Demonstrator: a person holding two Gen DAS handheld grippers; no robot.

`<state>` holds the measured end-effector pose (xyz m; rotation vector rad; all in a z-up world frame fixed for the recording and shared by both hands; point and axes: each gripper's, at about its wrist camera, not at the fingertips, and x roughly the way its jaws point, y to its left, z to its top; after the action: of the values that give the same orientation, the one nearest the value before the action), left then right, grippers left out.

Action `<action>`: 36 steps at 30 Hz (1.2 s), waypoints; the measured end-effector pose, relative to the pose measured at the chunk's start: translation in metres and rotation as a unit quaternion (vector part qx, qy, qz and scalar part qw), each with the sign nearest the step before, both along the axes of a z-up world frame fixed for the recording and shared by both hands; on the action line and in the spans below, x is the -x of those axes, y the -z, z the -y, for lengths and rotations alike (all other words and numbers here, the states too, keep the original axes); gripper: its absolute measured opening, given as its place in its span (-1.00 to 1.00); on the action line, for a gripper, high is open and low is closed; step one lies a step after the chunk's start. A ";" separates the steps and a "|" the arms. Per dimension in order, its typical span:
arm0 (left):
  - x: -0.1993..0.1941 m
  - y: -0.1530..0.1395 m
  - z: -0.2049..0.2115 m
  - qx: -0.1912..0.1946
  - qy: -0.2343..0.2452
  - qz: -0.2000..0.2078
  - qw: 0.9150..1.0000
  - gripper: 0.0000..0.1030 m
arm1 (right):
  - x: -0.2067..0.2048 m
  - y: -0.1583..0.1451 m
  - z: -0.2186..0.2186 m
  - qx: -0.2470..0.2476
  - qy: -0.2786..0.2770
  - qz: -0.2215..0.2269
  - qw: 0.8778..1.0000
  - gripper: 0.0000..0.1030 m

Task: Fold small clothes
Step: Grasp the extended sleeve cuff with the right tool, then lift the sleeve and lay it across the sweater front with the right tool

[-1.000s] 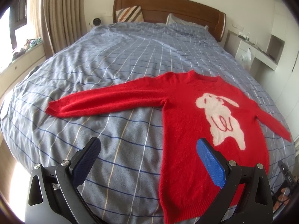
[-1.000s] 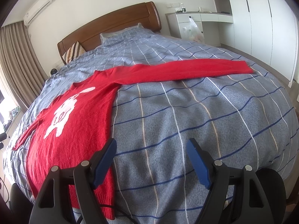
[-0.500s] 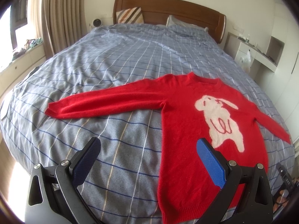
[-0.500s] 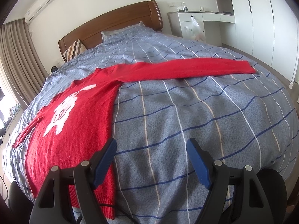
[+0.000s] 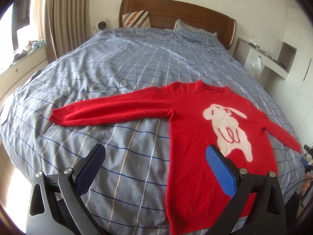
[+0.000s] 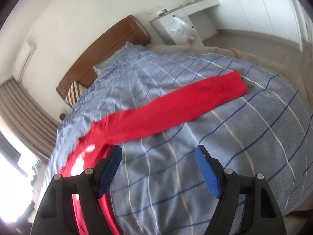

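red sweater flat on the checked bed, both grippers apart and empty

blue-grey checked bedding (image 5: 121, 74) covers the whole bed, which runs up to a brown wooden headboard (image 5: 176, 9) with a striped cushion (image 5: 137, 18) leaning on it. the red sweater (image 5: 195, 137) lies face up near the foot end, white rabbit motif (image 5: 227, 129) showing, neck toward the headboard and hem toward the camera, so its body runs along the bed. the two sleeves stretch out sideways across the bed; the left sleeve (image 5: 109, 111) reaches toward the window side, and the right sleeve (image 6: 176, 109) lies straight with its cuff near the bed's far edge.

the left gripper (image 5: 154, 166) points down at a slant over the foot of the bed, level in roll, jaws wide apart with nothing between them; its one blue pad sits over the sweater's lower body, seemingly above it rather than touching. the right gripper (image 6: 158, 168) is tilted, the room leaning in its blurred view; its jaws also stand wide apart and empty, above bare bedding below the right sleeve.
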<state>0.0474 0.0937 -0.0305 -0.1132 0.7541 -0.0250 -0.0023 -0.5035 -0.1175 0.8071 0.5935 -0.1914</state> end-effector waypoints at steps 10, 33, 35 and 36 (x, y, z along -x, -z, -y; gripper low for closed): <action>0.003 -0.001 -0.010 0.007 -0.013 -0.001 1.000 0.99 | -0.024 0.065 0.123 -0.175 0.111 -0.003 0.978 -0.26; 0.013 0.009 -0.023 0.041 -0.024 0.007 0.999 0.99 | -0.232 -0.175 -0.160 0.158 -0.234 0.071 0.957 -0.90; 0.015 0.007 -0.028 0.043 -0.029 0.010 0.999 0.99 | -0.250 -0.163 -0.212 0.168 -0.272 0.069 0.945 -0.90; 0.017 0.006 -0.030 0.043 -0.030 0.012 0.999 0.99 | -0.258 -0.155 -0.235 0.166 -0.290 0.066 0.940 -0.90</action>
<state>0.0306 0.1240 -0.0362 -0.2164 0.7257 -0.0007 0.2556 -0.2684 0.0375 0.2899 0.6277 0.2983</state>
